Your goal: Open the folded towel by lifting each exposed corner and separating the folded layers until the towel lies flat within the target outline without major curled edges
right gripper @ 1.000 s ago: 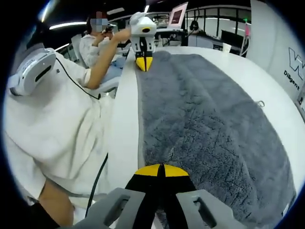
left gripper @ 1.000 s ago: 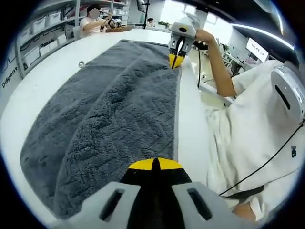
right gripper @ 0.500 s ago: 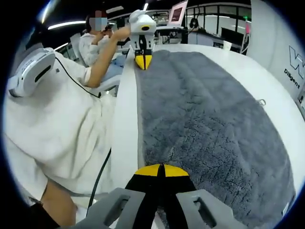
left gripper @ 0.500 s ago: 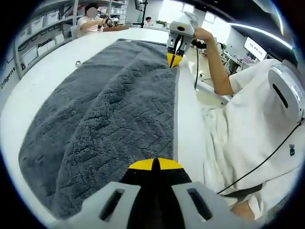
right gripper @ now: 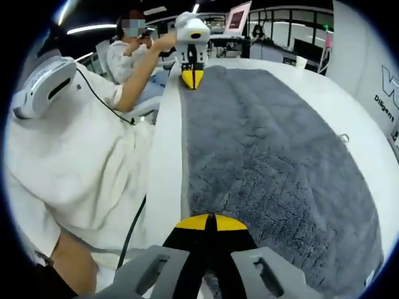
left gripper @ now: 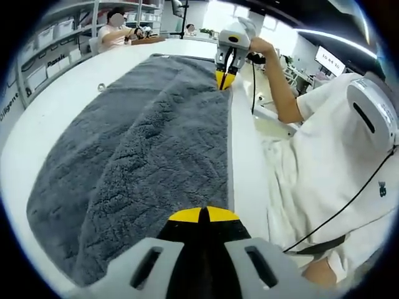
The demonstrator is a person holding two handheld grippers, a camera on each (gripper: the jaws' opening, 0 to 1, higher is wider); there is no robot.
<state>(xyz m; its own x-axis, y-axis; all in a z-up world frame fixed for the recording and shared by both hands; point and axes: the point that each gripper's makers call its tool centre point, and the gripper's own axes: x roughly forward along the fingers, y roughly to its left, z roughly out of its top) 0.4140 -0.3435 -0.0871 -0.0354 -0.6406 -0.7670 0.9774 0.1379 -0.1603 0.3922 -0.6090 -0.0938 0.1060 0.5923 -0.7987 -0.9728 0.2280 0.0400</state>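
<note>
left gripper [left gripper: 204, 215]: jaws pressed together, pinching towel [left gripper: 143, 143] corner just ahead of its tips | right gripper [right gripper: 214, 221]: same, clamped on opposite near corner | towel spread on white table [left gripper: 56, 118], stretching away from each tool | likely held at both ends to tension the near edge flat | fold line looks left along the middle

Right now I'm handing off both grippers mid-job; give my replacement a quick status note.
Left gripper: shut on the towel's near edge at one end.
Right gripper: shut on the same edge at the other end.
Towel: grey, spread long across the white table, edge held taut between the grippers.
Done: it looks unfolded.
Left: no target outline is visible, so check placement, lay the edge down, smooth any ridges, release.
</note>
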